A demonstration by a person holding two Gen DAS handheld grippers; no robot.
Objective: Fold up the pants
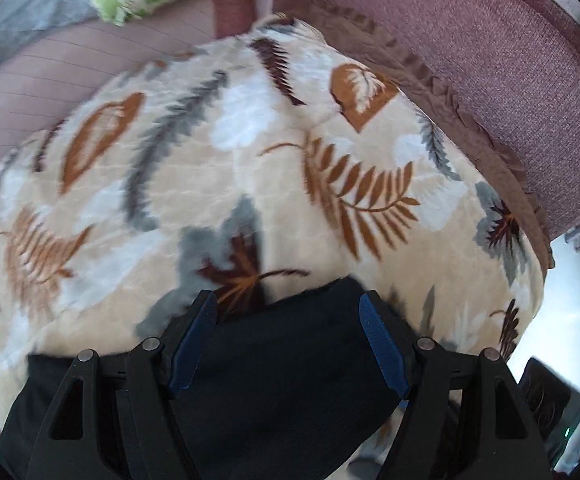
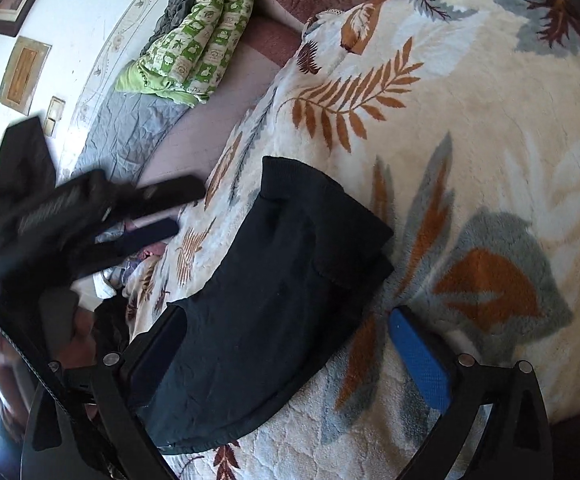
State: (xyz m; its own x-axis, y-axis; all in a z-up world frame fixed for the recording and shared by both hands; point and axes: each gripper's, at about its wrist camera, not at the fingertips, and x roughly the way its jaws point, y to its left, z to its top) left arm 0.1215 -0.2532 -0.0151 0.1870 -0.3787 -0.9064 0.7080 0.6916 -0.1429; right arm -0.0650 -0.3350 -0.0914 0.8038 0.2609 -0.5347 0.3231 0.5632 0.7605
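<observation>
Here, black knit pants (image 2: pixel 290 280), folded flat

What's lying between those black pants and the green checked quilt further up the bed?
In the right wrist view, only the leaf-patterned blanket and a strip of bare mauve sheet separate the black pants from the green quilt.

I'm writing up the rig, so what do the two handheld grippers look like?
Both match: the left gripper and right gripper have black plastic linkage arms with triangular cutouts and round silver pivot pins. Their fingers carry blue ribbed pads. No cables or sleeves are clearly visible.
</observation>
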